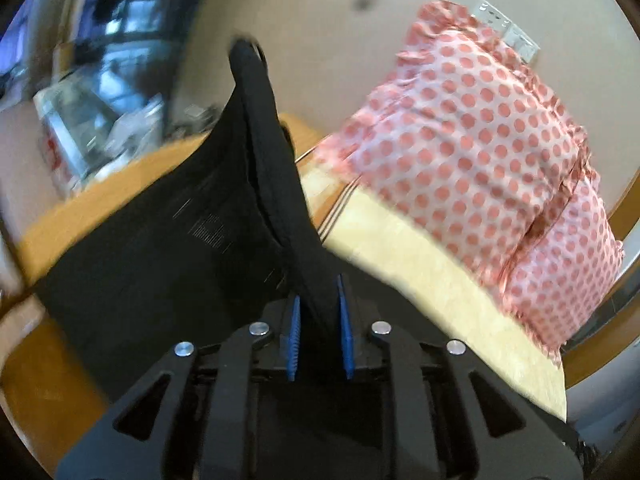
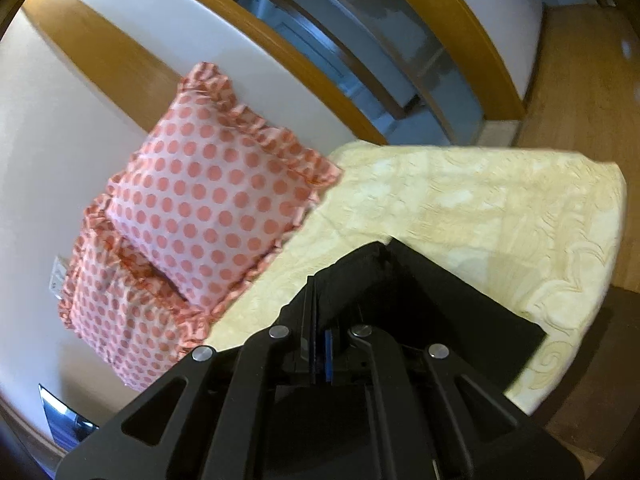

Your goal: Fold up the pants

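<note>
**Both grippers clamp the black pants above the bed**

Black gripper linkages fill the bottom of each wrist view. On the left gripper [image 1: 318,340], the blue pads [image 1: 294,340] stand a little apart with a thick fold of the black pants [image 1: 168,232] caught between them, so the jaws are closed on the fabric. From there the cloth rises in a narrow ridge to a raised tip and spreads out as a broad dark sheet to the left, over an orange-brown wooden surface [image 1: 44,232] that is too blurred to name.

The right gripper [image 2: 320,350] has its jaws drawn almost together, with only a sliver of blue pad showing, pinching an edge of the pants [image 2: 432,300]. The fabric runs forward and to the right as a flat black panel lying on the cream patterned bedspread [image 2: 480,200].

Two pink pillows [image 2: 208,200] with red dots and ruffled edges lean at the head of the bed against a pale wall [image 2: 40,140], one overlapping the other. A wooden door frame [image 2: 300,64] curves behind them.
</note>
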Available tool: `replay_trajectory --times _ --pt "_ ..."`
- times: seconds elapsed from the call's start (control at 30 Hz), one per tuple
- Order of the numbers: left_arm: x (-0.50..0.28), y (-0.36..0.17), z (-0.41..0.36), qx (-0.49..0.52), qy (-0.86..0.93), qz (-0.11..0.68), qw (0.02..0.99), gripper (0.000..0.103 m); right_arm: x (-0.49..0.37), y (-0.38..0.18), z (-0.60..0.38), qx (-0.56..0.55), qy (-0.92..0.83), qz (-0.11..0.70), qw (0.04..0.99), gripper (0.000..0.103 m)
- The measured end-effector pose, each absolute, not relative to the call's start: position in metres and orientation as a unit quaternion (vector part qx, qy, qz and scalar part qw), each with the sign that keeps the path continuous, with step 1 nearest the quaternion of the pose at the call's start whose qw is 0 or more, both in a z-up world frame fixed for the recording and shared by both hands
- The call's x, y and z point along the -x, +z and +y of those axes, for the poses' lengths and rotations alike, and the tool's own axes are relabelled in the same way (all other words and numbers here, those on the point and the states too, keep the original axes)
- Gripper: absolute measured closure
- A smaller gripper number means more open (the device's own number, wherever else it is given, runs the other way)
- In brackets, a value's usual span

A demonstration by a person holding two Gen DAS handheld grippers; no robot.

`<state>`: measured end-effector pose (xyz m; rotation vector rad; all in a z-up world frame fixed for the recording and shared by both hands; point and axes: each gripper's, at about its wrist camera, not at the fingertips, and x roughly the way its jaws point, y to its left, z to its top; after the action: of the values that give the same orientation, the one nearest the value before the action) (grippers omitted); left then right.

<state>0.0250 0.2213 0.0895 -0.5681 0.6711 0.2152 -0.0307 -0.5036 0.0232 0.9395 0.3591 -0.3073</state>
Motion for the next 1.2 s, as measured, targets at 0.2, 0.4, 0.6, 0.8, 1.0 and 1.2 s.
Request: replay_trajectory --times 0.2,0.4,0.6,0.8,1.0,1.2 --pt "0.038 0.021 0.229 0.322 0.131 0.376 0.859 0.086 0.030 -0.006 -0.506 -0.472 -0.166 0.208 0.840 0.100" --pt "0.038 0.031 0.225 0.299 0.131 0.362 0.873 0.081 0.029 -0.005 -0.500 -0.460 -0.168 0.230 0.841 0.099" --pt "0.035 0.029 0.233 0.320 0.129 0.359 0.867 0.075 0.019 -0.014 -0.497 -0.472 -0.159 0.264 0.826 0.081" --pt "0.036 0.025 0.230 0.316 0.126 0.369 0.865 0.077 0.037 0.011 -0.499 -0.443 -0.162 0.211 0.856 0.101" --pt "0.041 0.019 0.234 0.322 0.113 0.373 0.863 0.076 0.053 -0.022 -0.507 -0.467 -0.186 0.242 0.829 0.101" --pt "0.044 0.019 0.232 0.316 0.114 0.372 0.866 0.077 0.051 -0.027 -0.508 -0.468 -0.186 0.246 0.828 0.101"
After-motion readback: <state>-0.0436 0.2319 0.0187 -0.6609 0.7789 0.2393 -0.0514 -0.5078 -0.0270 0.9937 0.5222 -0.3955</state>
